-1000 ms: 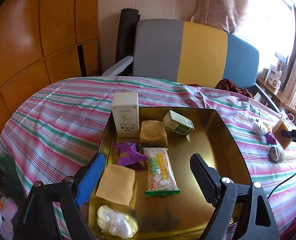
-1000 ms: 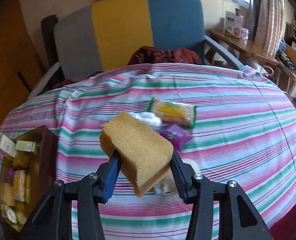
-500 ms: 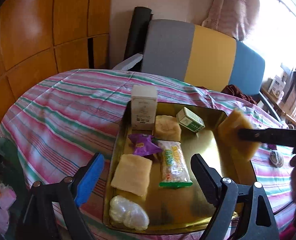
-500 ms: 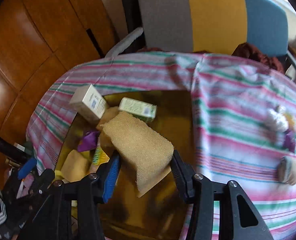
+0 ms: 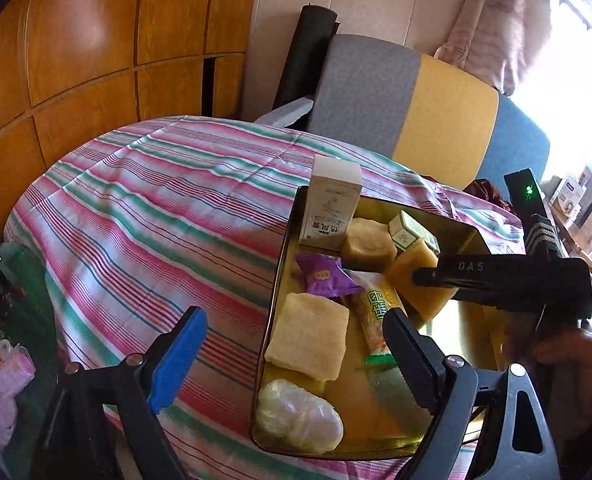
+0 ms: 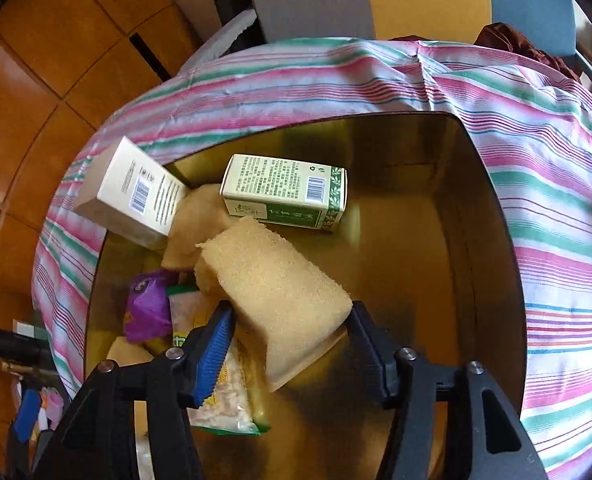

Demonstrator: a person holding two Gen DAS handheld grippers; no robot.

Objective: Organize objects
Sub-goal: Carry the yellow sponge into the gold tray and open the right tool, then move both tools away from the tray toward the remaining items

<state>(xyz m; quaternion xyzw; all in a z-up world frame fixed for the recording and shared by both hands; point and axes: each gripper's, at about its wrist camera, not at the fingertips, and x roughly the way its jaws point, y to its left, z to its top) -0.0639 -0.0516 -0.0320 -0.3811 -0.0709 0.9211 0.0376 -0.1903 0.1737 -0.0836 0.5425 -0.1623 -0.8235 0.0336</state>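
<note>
Now the right gripper point(image 6: 289, 330) is opening around the yellow sponge point(image 6: 279, 292) over the gold tray point(image 6: 468, 216); the sponge's long axis slants away toward the green box point(image 6: 283, 192), and the left gripper point(image 5: 296, 344) gapes empty

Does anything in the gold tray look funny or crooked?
Yes. The tall white box leans against the tray's far left corner instead of standing straight. The sponge hangs tilted between the right gripper's opening jaws, not yet lying flat.
</note>
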